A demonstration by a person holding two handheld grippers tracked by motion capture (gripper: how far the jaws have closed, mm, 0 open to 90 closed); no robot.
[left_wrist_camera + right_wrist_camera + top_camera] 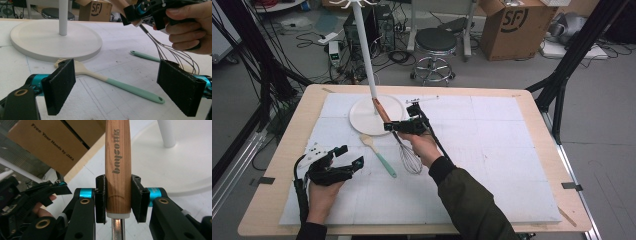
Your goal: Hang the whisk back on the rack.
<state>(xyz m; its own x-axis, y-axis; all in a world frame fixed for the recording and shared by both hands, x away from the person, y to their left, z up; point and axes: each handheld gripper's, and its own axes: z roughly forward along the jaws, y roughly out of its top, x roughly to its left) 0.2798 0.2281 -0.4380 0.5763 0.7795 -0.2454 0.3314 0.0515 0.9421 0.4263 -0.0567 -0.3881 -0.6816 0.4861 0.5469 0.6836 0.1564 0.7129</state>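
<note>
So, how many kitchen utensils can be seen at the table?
2. A whisk with a wooden handle is clamped in the right gripper, lifted above the mat. A spatula lies on the mat, near the stand's round base.

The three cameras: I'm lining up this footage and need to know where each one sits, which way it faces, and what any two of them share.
High view: above the person's side, looking forward and down on the table; both forearms, left gripper, right gripper.
Left gripper view: low over the table, past its open jaws at the spatula; the right hand.
Right gripper view: along jaws clamped on the whisk handle.
Shared: white stand base, whisk.
</note>
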